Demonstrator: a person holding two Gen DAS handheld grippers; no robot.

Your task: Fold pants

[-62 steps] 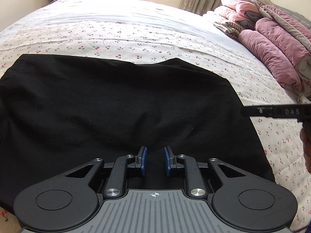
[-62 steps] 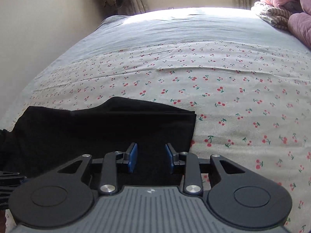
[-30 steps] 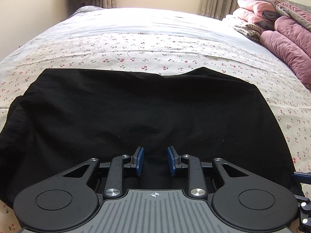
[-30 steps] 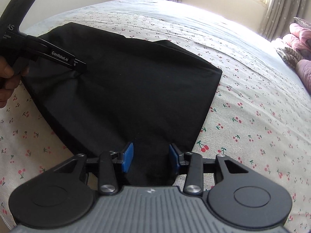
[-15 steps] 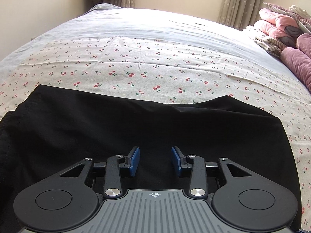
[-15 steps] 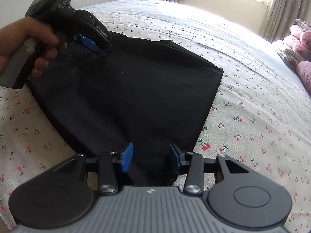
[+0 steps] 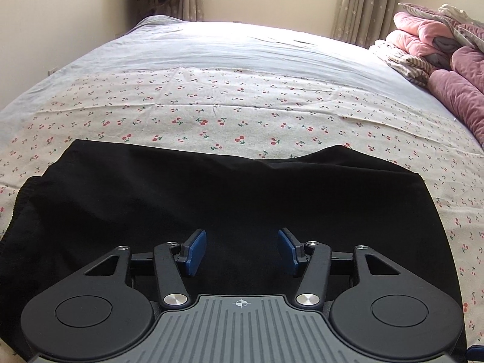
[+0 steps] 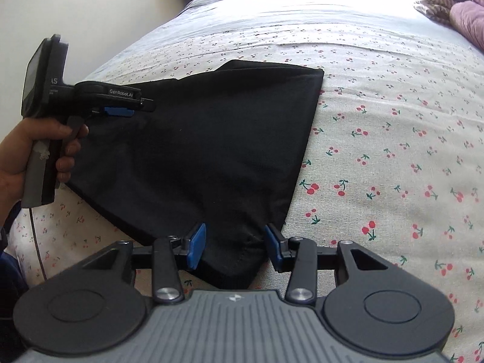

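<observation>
Covering bed (image 7: 242, 69) — cherry-print sheet (image 7: 272, 112)

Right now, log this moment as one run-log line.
task: fold pants | black pants: folded, flat on bed | left gripper: jaws just opening, nothing held | right gripper: open around pants corner

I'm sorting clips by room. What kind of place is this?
Most likely a home bedroom: a wide bed under a cherry-print sheet, folded quilts piled at its side, and curtains at a bright window.
</observation>
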